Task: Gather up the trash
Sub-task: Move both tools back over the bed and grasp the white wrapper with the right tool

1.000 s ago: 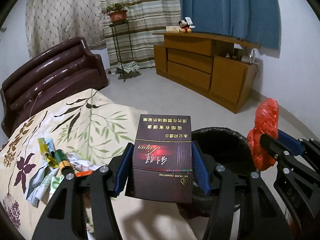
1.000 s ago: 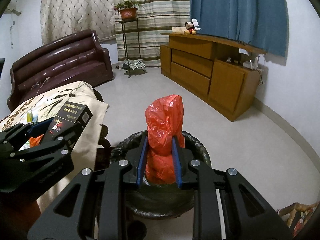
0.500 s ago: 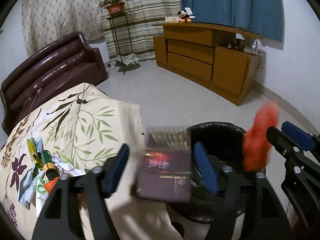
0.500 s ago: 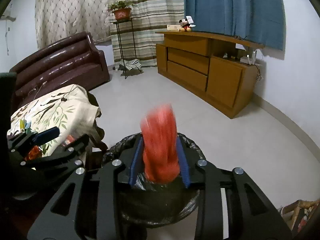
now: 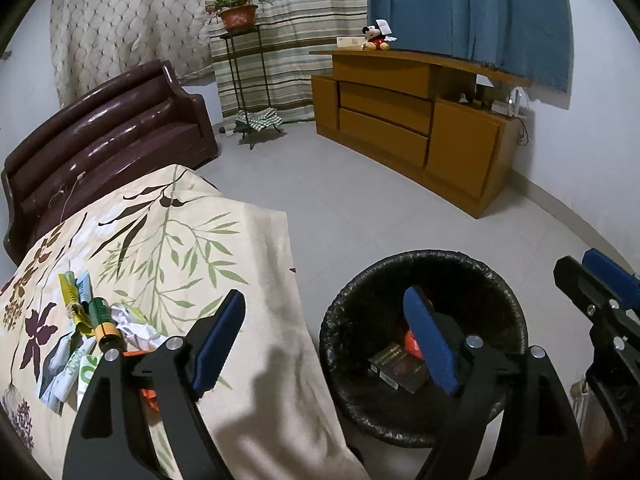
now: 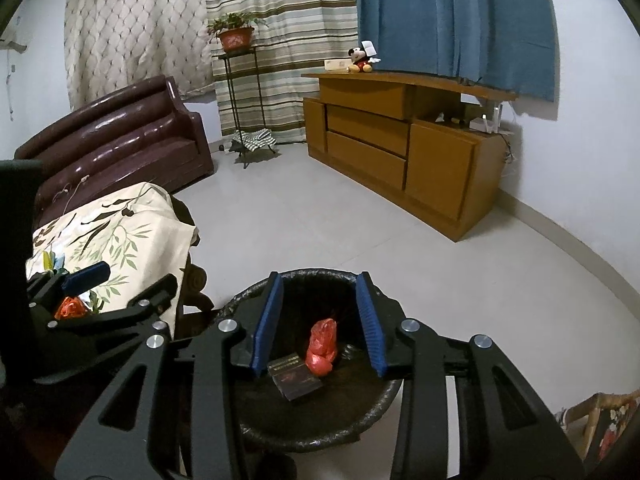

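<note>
A black-lined trash bin [image 5: 400, 268] [image 6: 320, 436] stands on the floor beside a cloth-covered table. Inside it lie a dark cigarette box [image 5: 396, 366] [image 6: 294, 376] and a red plastic bag [image 6: 322, 344]. My left gripper [image 5: 326, 340] is open and empty, spanning the table edge and the bin's left rim. My right gripper [image 6: 320, 320] is open and empty above the bin. More trash, several wrappers and a green battery [image 5: 102, 322], lies on the floral tablecloth [image 5: 180, 240].
A brown leather sofa [image 5: 104, 136] stands behind the table. A wooden cabinet [image 5: 420, 128] runs along the back right wall. A plant stand [image 5: 244, 80] is by the curtains. Grey floor [image 5: 360, 208] lies between them.
Both grippers opened. The cigarette box dropped from the left gripper and the red bag from the right gripper into the bin.
</note>
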